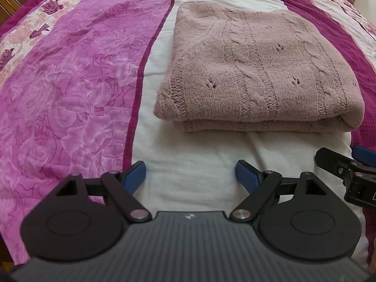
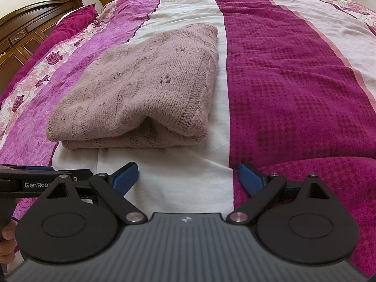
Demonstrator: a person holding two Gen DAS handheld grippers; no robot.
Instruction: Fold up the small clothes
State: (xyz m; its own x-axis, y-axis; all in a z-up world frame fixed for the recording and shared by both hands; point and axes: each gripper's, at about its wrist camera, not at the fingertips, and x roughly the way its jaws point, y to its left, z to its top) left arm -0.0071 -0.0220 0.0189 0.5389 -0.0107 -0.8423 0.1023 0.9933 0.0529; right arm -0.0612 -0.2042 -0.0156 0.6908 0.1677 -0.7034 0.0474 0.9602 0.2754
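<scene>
Sweater, dusty-pink cable knit (image 1: 256,70), folded into a thick rectangle, lies just ahead of both claws on the white stripe of the bed's magenta, pink and white floral cover (image 1: 70,94). We see the left claw (image 1: 190,176) wide open, blue pads empty, over bare cover. Right claw (image 2: 188,178) equally spread, holding nothing, close beside the left. Neither touches the sweater.

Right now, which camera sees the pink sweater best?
The left wrist view: the folded pink sweater lies square-on, its top and stacked front edges showing whole. The right wrist view shows it from an angle, off to the left.
</scene>
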